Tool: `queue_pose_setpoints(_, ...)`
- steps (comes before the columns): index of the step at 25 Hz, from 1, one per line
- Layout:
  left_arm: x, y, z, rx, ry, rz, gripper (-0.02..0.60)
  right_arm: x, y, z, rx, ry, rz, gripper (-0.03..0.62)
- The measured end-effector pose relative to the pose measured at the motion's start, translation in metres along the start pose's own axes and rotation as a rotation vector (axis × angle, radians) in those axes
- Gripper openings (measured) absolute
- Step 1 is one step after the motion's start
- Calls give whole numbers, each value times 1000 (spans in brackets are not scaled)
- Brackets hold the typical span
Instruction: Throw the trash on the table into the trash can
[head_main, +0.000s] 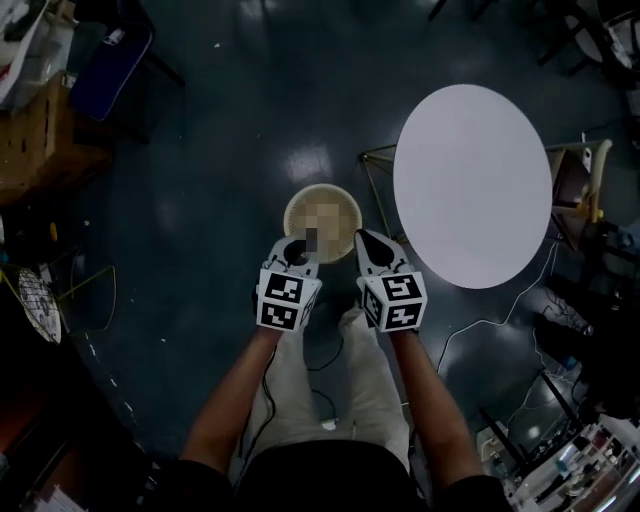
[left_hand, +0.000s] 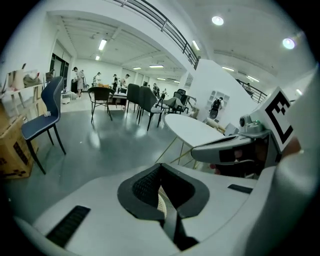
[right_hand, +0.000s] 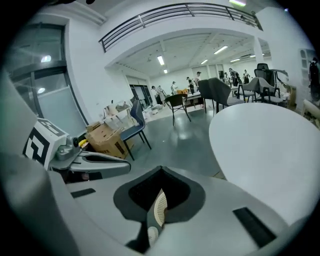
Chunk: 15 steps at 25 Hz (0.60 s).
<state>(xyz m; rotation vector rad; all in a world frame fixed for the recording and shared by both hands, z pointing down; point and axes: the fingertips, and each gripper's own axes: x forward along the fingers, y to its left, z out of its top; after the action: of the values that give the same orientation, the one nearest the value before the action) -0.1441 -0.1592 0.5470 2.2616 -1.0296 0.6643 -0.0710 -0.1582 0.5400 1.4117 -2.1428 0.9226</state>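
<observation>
A round beige trash can (head_main: 322, 222) stands on the dark floor, just left of the white round table (head_main: 472, 185); what lies inside it is blurred. I see no trash on the table top. My left gripper (head_main: 297, 252) hangs over the can's near left rim and my right gripper (head_main: 368, 245) over its near right rim, side by side. In the left gripper view the left gripper (left_hand: 162, 169) has its jaws together with nothing between them. The same holds for the right gripper (right_hand: 161, 172) in its own view. A sliver of the can's mesh shows below each pair of jaws.
A blue chair (head_main: 110, 65) and cardboard boxes (head_main: 35, 140) stand at the far left. A wooden chair (head_main: 580, 185) is behind the table's right side. Cables (head_main: 490, 320) run over the floor at the right. My own legs are below the grippers.
</observation>
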Motion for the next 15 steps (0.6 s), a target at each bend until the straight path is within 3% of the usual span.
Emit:
queue_pose_setpoints(7, -52, -76, 90, 7, -134, -10, 15, -85, 1, 59, -37, -68, 29, 18)
queue_pose_setpoints(15, -94, -134, 149, 63, -217, 16, 15, -162, 16, 115, -83, -173, 78, 18)
